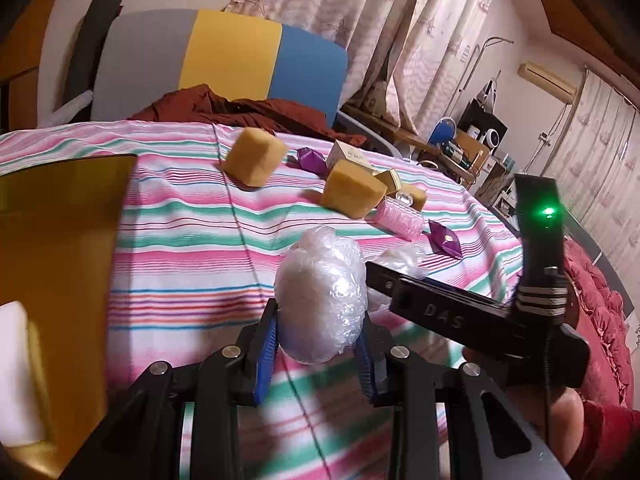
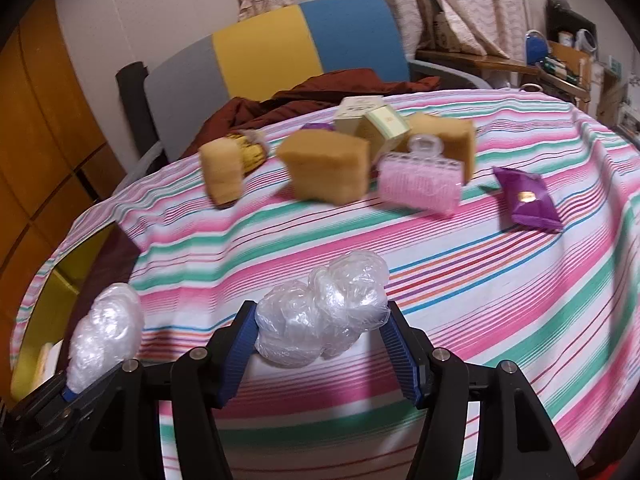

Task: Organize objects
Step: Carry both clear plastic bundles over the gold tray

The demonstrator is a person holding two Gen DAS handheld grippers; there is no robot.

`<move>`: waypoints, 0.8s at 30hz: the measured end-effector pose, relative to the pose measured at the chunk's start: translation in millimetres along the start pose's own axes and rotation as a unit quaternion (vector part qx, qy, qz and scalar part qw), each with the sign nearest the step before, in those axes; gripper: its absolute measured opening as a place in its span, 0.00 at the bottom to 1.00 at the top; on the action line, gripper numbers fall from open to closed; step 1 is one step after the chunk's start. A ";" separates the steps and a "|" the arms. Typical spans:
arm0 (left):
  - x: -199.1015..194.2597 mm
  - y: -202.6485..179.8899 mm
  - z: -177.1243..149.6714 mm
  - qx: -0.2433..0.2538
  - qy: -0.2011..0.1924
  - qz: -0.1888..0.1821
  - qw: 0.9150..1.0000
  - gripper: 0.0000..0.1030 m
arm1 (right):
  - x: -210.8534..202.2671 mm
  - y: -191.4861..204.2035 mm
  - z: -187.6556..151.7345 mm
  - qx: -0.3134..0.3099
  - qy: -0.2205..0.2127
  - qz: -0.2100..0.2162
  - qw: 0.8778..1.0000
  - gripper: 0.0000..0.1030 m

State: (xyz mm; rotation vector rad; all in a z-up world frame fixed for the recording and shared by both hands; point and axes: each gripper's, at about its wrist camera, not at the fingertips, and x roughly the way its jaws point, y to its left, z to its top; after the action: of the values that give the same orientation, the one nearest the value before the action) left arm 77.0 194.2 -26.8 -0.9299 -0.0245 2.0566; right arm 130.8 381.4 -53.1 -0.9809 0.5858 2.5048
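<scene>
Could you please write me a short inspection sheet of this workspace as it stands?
Surface: striped cloth over the table.
Job's things: plastic bundle, crumpled plastic bag, sponges, pink clip, purple packet, small boxes.
Clutter: brown cloth at the far edge.
Grippers: left gripper shut on the bundle; right gripper fingers beside the bag, contact unclear.
Cables: nothing seen.
Surroundings: yellow bin, chair, curtains.

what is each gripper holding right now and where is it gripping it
Left gripper: a clear plastic bundle, pinched at its lower sides. Right gripper: a crumpled plastic bag, fingers at its two ends.
</scene>
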 end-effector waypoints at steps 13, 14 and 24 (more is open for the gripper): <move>-66.4 57.7 -4.1 -0.052 -0.037 0.043 0.997 0.33 | -38.9 81.1 -9.2 -0.090 -0.032 0.092 0.991 0.61; -70.4 66.1 -3.7 -0.059 -0.040 0.051 0.996 0.33 | -42.7 89.3 -10.2 -0.101 -0.034 0.100 0.989 0.61; -90.6 144.8 8.4 -0.116 -0.039 0.125 0.984 0.33 | -53.0 168.7 -28.7 -0.194 -0.012 0.177 0.965 0.61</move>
State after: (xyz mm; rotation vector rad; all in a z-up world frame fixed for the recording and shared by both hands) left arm 3.1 40.5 -14.5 -1.0366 -0.2032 2.3606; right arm 99.8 214.9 5.1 -1.0539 0.2826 3.0250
